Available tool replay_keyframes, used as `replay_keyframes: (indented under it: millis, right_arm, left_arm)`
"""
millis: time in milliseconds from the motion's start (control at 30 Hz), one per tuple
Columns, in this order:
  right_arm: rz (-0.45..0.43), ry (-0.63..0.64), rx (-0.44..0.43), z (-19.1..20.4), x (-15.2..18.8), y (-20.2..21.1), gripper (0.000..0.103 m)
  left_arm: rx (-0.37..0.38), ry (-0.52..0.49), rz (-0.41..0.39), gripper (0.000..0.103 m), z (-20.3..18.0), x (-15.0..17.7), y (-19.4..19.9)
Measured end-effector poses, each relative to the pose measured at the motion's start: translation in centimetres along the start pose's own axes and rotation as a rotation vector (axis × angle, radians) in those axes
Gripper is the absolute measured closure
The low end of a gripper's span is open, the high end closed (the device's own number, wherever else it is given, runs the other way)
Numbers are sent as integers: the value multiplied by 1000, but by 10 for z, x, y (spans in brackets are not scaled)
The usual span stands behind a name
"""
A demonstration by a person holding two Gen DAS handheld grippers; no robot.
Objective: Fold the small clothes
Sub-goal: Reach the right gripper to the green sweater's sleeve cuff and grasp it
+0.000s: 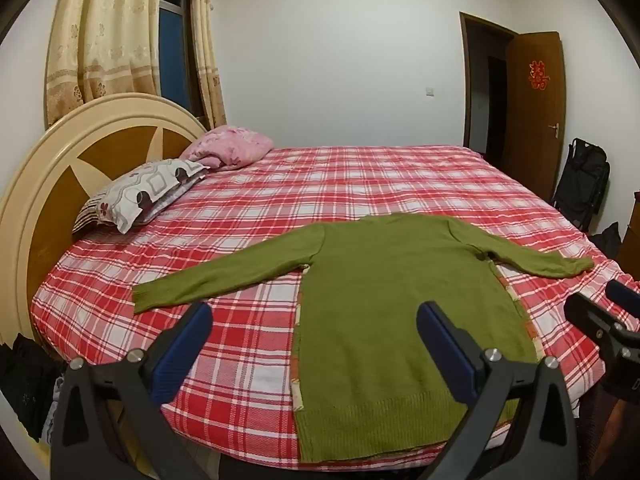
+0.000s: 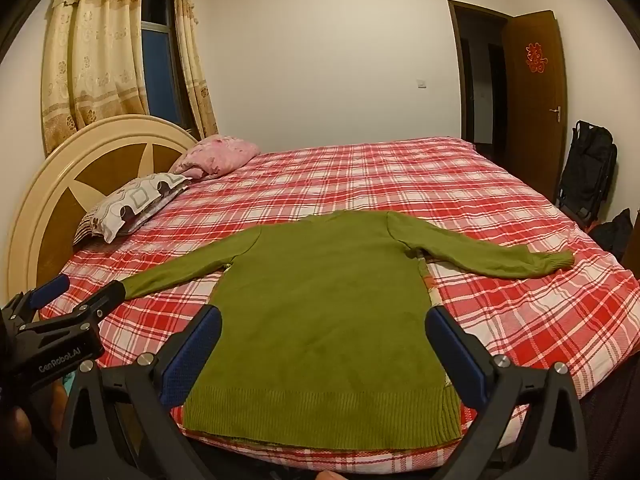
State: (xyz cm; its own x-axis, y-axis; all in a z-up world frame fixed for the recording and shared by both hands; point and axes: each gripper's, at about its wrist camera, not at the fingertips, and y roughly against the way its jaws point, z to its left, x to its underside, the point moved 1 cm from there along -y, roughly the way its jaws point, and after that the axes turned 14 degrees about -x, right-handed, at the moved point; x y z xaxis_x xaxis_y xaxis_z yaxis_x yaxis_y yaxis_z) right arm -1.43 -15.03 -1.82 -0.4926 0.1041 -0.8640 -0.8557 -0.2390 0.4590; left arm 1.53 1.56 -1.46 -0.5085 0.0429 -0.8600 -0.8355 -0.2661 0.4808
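Note:
A green knitted sweater [image 1: 384,304] lies flat on the bed, back up, both sleeves spread out, hem at the near edge; it also shows in the right wrist view [image 2: 320,320]. A patterned lining peeks out along its side seams. My left gripper [image 1: 316,324] is open and empty, held above the near edge over the sweater's left side. My right gripper [image 2: 324,332] is open and empty, held above the hem, its fingers spanning the body. The right gripper shows at the right edge of the left wrist view [image 1: 604,312]. The left gripper shows at the left of the right wrist view [image 2: 76,292].
The bed has a red and white plaid sheet [image 1: 360,176]. A patterned pillow [image 1: 140,196] and a pink quilt [image 1: 232,148] lie by the round headboard [image 1: 48,184] at left. A black bag [image 1: 584,184] and open brown door [image 1: 536,108] stand at right.

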Motion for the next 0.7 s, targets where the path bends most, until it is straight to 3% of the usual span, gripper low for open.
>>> replay_keyframes:
  millis: [433,700]
  right_arm:
    - [12,-9,-9,-6,3,-6,1]
    - [59,-26,-8,-29,14,-33,1]
  left_arm:
    - [-12,-12,35,0,-4,4,-17]
    - [-11,-45,58,0,-14,8,-45]
